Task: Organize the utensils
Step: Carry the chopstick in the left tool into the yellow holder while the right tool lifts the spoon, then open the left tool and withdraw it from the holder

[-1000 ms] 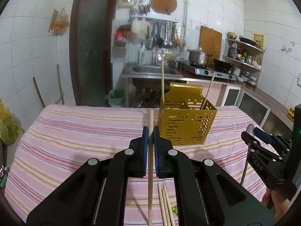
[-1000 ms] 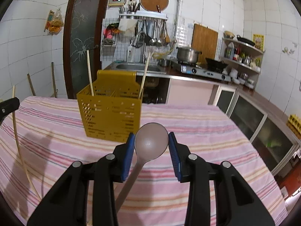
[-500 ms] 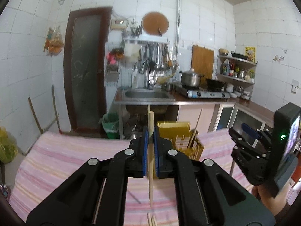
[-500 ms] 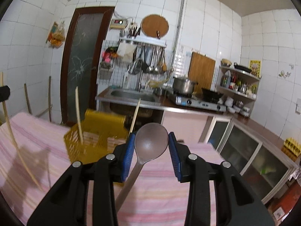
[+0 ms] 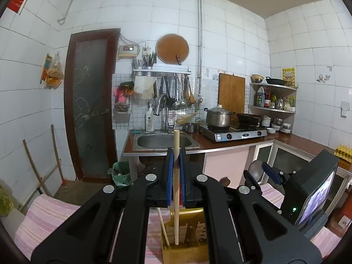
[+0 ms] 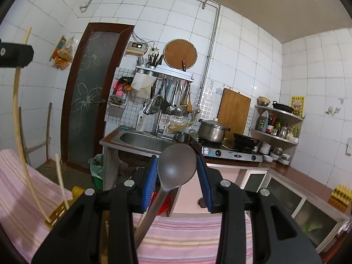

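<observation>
While both grippers are raised above the table [image 6: 193, 237], each one carries a utensil. Left gripper [image 5: 175, 176]: blue pads pressed onto a wooden chopstick [image 5: 176, 189], held upright; its lower end reaches down inside the yellow utensil basket [image 5: 187, 239] directly below the gripper. A second chopstick [image 5: 164, 228] leans in the same basket, left of the held one. Right gripper [image 6: 177, 182]: pads closed against the two sides of a grey spoon [image 6: 176, 165], bowl up and facing the camera, handle running down and to the left between the fingers. From the right wrist view, the basket sits at lower left on the pink striped cloth [image 6: 13, 187], partly hidden behind the gripper body. From the left wrist view, the right gripper with its spoon is seen to the right, near the basket. Background: sink [image 5: 162, 142], stove with pot [image 5: 219, 117].
</observation>
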`<state>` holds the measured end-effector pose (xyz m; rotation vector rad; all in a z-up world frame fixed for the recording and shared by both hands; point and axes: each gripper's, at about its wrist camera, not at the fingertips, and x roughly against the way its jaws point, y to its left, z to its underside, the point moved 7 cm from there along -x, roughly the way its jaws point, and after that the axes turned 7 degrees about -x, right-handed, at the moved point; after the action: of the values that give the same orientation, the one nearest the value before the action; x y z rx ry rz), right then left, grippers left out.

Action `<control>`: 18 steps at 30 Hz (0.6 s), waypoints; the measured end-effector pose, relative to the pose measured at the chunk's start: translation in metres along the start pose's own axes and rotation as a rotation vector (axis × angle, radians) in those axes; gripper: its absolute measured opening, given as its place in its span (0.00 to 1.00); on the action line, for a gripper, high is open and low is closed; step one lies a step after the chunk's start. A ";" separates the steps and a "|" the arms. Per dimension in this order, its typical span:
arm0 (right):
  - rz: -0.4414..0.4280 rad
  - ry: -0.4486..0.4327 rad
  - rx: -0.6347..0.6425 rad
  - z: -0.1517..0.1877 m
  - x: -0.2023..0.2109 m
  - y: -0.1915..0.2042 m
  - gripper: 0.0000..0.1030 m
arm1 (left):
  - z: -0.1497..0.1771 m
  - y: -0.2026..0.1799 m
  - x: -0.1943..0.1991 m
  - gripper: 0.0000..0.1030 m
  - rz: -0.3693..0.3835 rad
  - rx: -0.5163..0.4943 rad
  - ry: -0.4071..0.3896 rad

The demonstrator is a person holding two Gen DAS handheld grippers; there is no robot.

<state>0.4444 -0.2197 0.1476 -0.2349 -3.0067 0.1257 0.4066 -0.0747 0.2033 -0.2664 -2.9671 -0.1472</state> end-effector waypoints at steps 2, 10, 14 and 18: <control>0.004 -0.007 -0.014 0.006 -0.014 0.001 0.36 | 0.009 0.001 -0.020 0.04 -0.006 -0.002 0.008; 0.001 -0.022 -0.026 0.042 -0.034 0.009 0.36 | 0.078 0.011 -0.079 0.04 0.002 0.033 0.126; -0.020 -0.020 -0.022 0.042 -0.027 0.008 0.36 | 0.101 0.019 -0.086 0.04 0.008 0.052 0.180; -0.044 -0.007 -0.029 0.038 -0.028 0.010 0.21 | 0.105 0.024 -0.084 0.04 0.009 0.061 0.202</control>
<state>0.4680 -0.2172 0.1057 -0.1710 -3.0199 0.0792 0.4771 -0.0535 0.0880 -0.2421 -2.7638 -0.0766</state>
